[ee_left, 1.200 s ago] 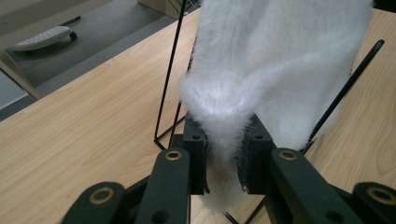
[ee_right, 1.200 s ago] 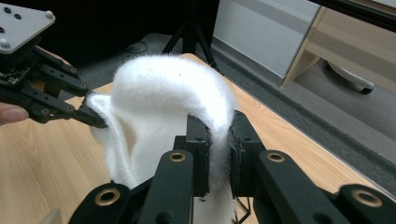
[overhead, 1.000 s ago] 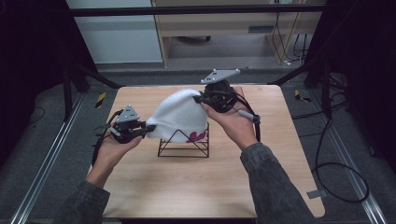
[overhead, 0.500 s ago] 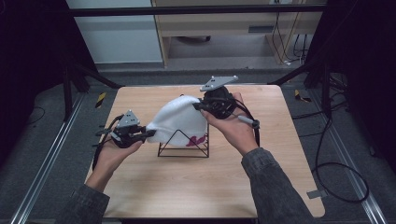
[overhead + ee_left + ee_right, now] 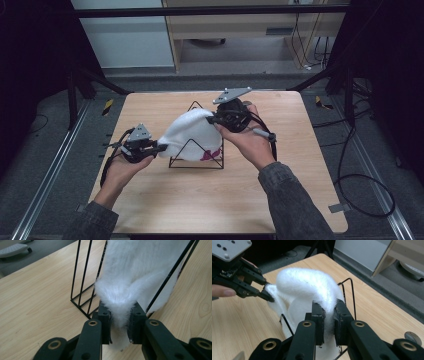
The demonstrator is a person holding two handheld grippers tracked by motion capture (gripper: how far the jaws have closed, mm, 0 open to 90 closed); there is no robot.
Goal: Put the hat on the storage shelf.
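A fluffy white cloth [image 5: 192, 135] lay draped over a black wire rack [image 5: 196, 159] near the middle of the desk [image 5: 200, 200]. The cloth had a small pink mark low down on the side near the person. It was soft and fuzzy, and it sagged over the thin black bars of the rack. The rack stood on the desk and had a pointed, three-cornered shape. The left gripper [image 5: 159, 148] was pinched tight on the left end of the cloth, and in the left gripper view the white fluff [image 5: 120, 312] was squeezed between the two black jaws and bulged out above them. The right gripper [image 5: 212, 120] was pinched tight on the other end of the cloth, up near the top of the rack. In the right gripper view the cloth [image 5: 312, 287] rose in a hump from its jaws and ran across to the left gripper [image 5: 267, 296] farther off. So the cloth was stretched between the two grippers, above and around the rack. The left hand [image 5: 122, 167] and the right hand [image 5: 250, 145] came in from the near edge of the desk, both in dark grey sleeves. The desk was light wood, and a grey floor with black cables lay around it.
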